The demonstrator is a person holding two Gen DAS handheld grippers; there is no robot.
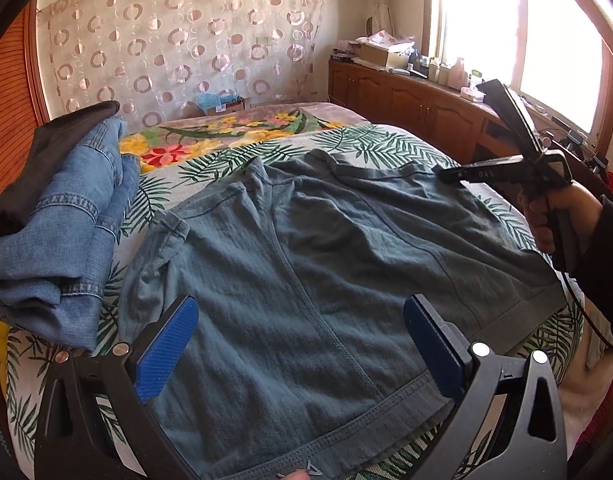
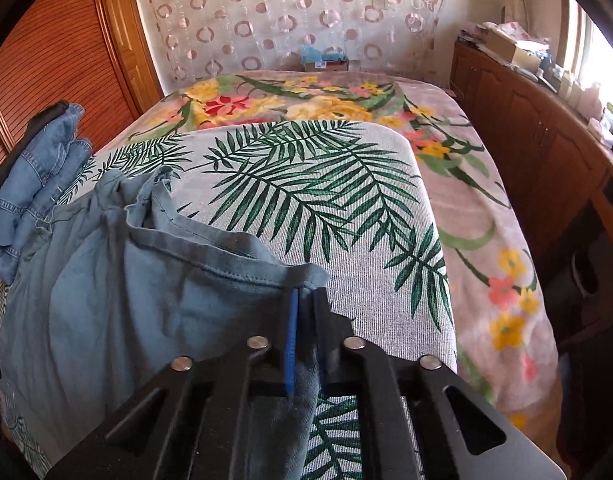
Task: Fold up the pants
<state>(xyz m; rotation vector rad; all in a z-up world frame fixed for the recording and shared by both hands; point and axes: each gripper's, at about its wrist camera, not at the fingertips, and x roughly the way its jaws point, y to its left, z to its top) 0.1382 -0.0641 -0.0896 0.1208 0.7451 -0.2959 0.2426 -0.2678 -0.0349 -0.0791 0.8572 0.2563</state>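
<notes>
Grey-blue pants [image 1: 306,248] lie spread on the palm-leaf cover of the bed, waistband nearest the left wrist view. My left gripper [image 1: 300,320] is open, its blue pads hovering over the waist end, holding nothing. My right gripper [image 1: 446,174] sits at the far right edge of the pants. In the right wrist view the right gripper [image 2: 304,294] is shut on a hem edge of the pants [image 2: 126,280], with cloth pinched between the blue pads.
A pile of blue jeans [image 1: 66,220] with a dark garment on top lies at the left of the bed. A floral blanket [image 2: 486,220] covers the far and right side. A wooden cabinet [image 1: 406,100] with clutter stands under the window at right.
</notes>
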